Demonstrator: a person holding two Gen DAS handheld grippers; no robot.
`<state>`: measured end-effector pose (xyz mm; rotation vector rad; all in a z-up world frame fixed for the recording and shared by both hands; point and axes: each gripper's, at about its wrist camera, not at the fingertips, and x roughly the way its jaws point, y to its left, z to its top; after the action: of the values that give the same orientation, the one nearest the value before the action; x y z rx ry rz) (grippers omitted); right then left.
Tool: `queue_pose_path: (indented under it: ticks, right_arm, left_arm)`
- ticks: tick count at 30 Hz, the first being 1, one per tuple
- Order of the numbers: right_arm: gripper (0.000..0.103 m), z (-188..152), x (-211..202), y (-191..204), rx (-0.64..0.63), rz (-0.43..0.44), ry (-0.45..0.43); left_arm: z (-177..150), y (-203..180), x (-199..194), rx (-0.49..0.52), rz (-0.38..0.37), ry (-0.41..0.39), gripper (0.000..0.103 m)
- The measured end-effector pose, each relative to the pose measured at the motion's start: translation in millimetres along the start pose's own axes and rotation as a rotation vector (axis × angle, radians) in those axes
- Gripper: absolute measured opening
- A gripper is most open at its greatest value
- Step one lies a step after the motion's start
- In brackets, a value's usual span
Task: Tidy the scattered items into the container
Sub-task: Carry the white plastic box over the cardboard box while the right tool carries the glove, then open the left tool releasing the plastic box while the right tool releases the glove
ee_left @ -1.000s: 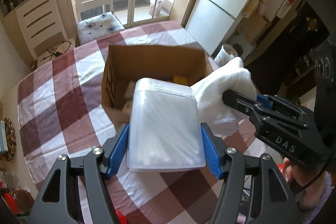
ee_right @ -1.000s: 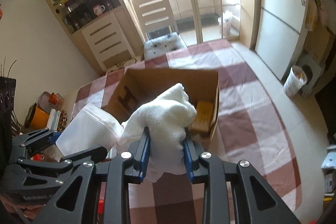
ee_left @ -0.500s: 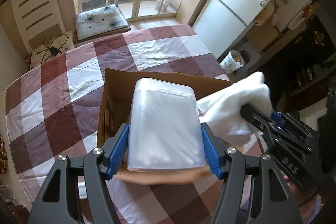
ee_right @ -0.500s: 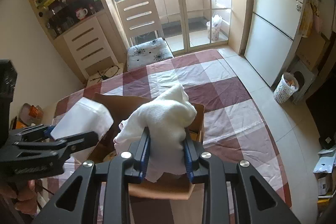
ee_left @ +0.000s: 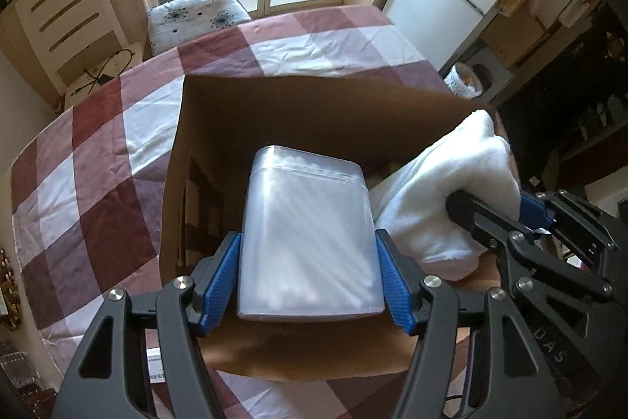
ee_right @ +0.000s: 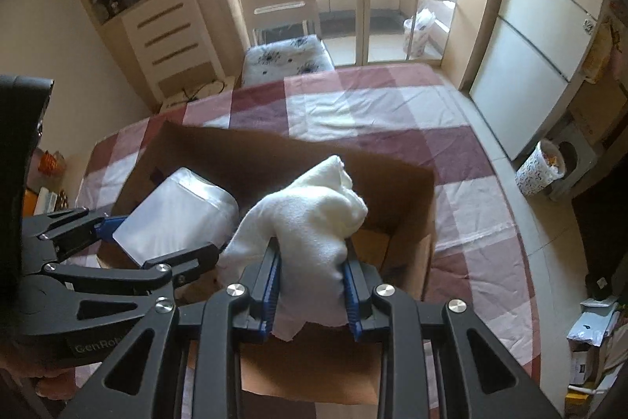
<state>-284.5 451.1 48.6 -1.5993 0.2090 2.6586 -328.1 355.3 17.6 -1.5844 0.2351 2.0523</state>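
Left claw [ee_left: 310, 275] clamps tub [ee_left: 308, 238], right claw [ee_right: 312, 295] pinches towel [ee_right: 310, 218] at its 3 o'clock, both over box [ee_left: 274, 112]; crowded drop risks claws colliding or towel snagging the rim.

Container [ee_left: 310, 238]: translucent, smooth frosted plastic. Towel [ee_right: 314, 222]: white fluffy cloth. Box [ee_left: 298, 112]: matt brown cardboard. Tablecloth [ee_left: 98, 183]: checked soft fabric.

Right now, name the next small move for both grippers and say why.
Probably lower both a little further, then open: the left gripper holds the plastic tub and the right gripper the white towel, both already over the open cardboard box.
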Motion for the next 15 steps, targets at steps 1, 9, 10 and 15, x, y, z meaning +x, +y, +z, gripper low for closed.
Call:
queue_pose_path:
  ticks: [1, 9, 10, 15]
  right_arm:
    - [0.028, -2.0, 2.2, 0.7, -0.003, 0.002, 0.007]
    - [0.028, -12.8, 15.5, -1.9, -0.013, 0.019, 0.055]
    - [0.028, -14.1, 17.2, -2.7, -0.012, 0.022, 0.061]
    - [0.031, -14.6, 19.9, -4.6, -0.023, 0.012, 0.064]
  left_arm:
    - [-1.4, 0.9, 1.3, 0.002, 0.004, 0.002, 0.067]
    - [-9.2, -3.7, 6.1, 0.059, 0.057, 0.000, 0.067]
    - [-9.9, -5.0, 7.3, 0.070, 0.066, 0.000, 0.067]
    - [-9.9, -8.9, 11.8, 0.103, 0.079, 0.004, 0.067]
